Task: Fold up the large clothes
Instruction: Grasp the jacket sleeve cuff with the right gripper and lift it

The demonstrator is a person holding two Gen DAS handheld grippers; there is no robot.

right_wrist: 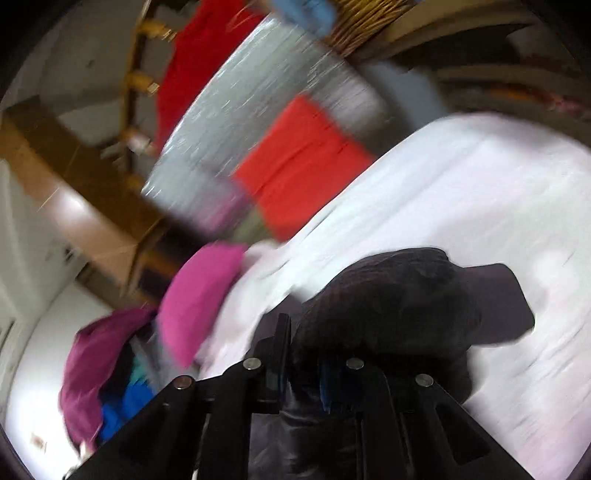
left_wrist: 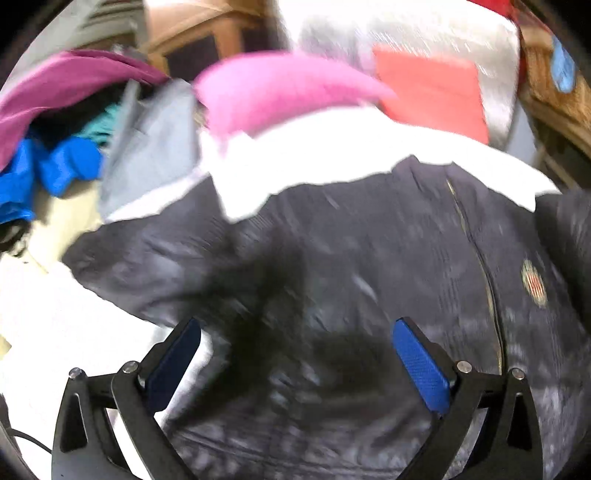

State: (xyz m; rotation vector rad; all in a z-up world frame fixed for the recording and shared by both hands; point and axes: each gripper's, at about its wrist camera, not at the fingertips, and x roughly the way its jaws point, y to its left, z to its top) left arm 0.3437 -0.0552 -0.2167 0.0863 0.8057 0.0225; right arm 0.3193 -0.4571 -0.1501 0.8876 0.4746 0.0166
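a: while the dark navy zip-front jacket with the small round chest badge (left_wrist: 332,280) lies spread over the white sheet (left_wrist: 332,147), which step would you say is in hand?

b: taking hold for a fold, i'd judge. the right gripper (right_wrist: 301,373) has its fingers pressed together on a bunched dark part of that jacket (right_wrist: 399,302), a sleeve or a hem corner as far as the blur lets me tell. the left gripper (left_wrist: 297,354) hangs just above the jacket's lower front, its blue-padded fingers (left_wrist: 421,365) spread wide with nothing between them.

a: so what does the next move call for?

b: probably the pinched part carried across toward the jacket's brass-coloured zip (left_wrist: 476,258) and laid flat, while the left gripper either pins the cloth below it or takes a matching edge. the fabric looks thin and slippery, so a shallow pinch could let go.

a: and around the jacket?

b: beyond its collar lies a bright pink folded garment (left_wrist: 280,92), and past that a flat orange-red cloth (left_wrist: 432,92) on a silvery grey cover (left_wrist: 406,33). to the jacket's left sits a heap: a magenta garment (left_wrist: 66,85) over blue (left_wrist: 55,166) and teal pieces, with a pale grey shirt (left_wrist: 155,147) beside it. farther off than all that are brown wooden furniture (left_wrist: 199,40) and, to the jacket's far right, a woven wicker basket (left_wrist: 550,92).
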